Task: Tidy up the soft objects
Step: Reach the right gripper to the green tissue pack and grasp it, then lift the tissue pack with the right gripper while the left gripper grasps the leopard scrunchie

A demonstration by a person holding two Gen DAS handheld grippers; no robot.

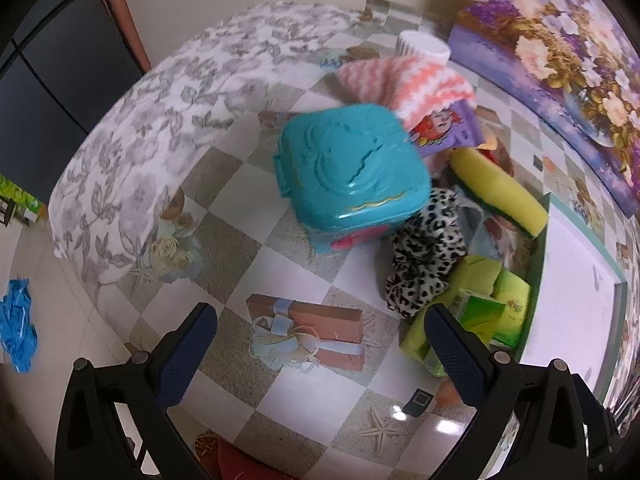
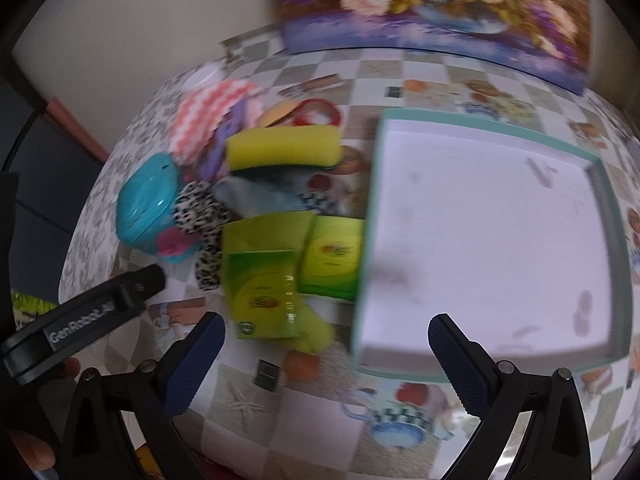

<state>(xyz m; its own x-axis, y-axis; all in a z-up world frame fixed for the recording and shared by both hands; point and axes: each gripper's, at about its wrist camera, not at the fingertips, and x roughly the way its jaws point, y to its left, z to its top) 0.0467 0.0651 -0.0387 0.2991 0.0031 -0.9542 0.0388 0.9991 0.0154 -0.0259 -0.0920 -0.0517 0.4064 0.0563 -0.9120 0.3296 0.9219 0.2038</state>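
Observation:
A pile of soft things lies on the checked tablecloth: a yellow sponge (image 1: 500, 192) (image 2: 282, 148), a leopard-print scrunchie (image 1: 424, 256) (image 2: 200, 216), a pink-and-white knitted cloth (image 1: 408, 80) (image 2: 208, 120), a grey-blue cloth (image 2: 256, 198) and green tissue packs (image 1: 488, 312) (image 2: 264, 284). A teal plastic case (image 1: 352, 172) (image 2: 146, 204) sits left of them. A white tray with a teal rim (image 2: 600, 184) (image 1: 536, 264) lies to the right. My left gripper (image 1: 320, 344) is open and empty above the cloth, short of the case. My right gripper (image 2: 326, 356) is open and empty, near the tray's front-left corner.
A floral painting (image 1: 560, 48) (image 2: 432, 0) leans against the wall behind the table. A white ribbed cup (image 1: 420, 46) stands behind the knitted cloth. A grey floral cloth (image 1: 160, 120) covers the table's left part. The left gripper's body (image 2: 88, 312) shows at left in the right wrist view.

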